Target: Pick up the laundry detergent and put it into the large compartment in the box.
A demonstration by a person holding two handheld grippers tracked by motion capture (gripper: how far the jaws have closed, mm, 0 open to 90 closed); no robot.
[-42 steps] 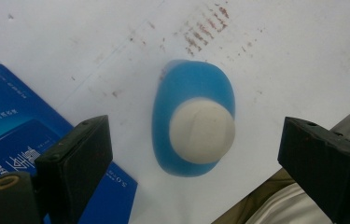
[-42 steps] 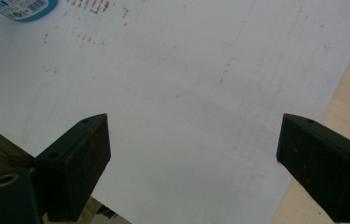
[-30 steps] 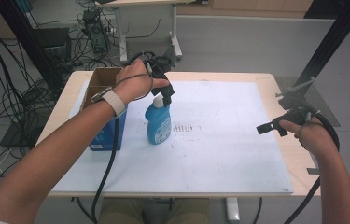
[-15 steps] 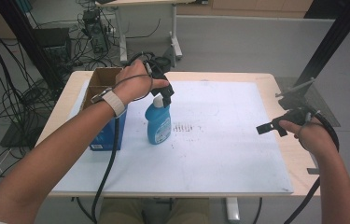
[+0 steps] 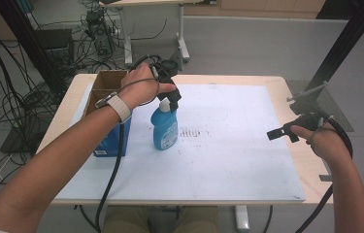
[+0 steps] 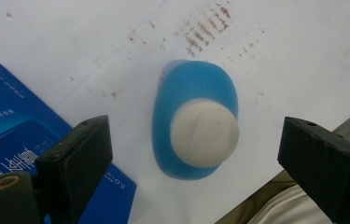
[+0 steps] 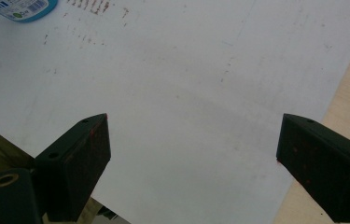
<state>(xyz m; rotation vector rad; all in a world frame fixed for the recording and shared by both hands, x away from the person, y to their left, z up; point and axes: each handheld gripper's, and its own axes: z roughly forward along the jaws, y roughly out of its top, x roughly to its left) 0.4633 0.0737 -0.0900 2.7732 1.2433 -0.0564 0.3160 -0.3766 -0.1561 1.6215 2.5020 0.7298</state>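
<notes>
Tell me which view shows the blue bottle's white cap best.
The left gripper view: it looks straight down on the white cap, which sits between the open jaws of the left gripper. In the high view the hand and gripper partly hide the cap. The right gripper view catches just a corner of the blue bottle, no cap.

- The high view is evenly lit and fairly bright; the white mat reflects diffuse light with no hard glare.
- Shadows there are soft — a faint one lies at the foot of the blue bottle, toward 6 o'clock.
- The high view is slightly soft overall, and straight table edges bow a little toward the frame's borders.
- In the left gripper view the bottle's white cap is mildly blurred, while the mat's brown marks stay reasonably sharp.
- In the right gripper view the near black jaws are dark and low in detail — the mat dims toward 7 o'clock.
</notes>
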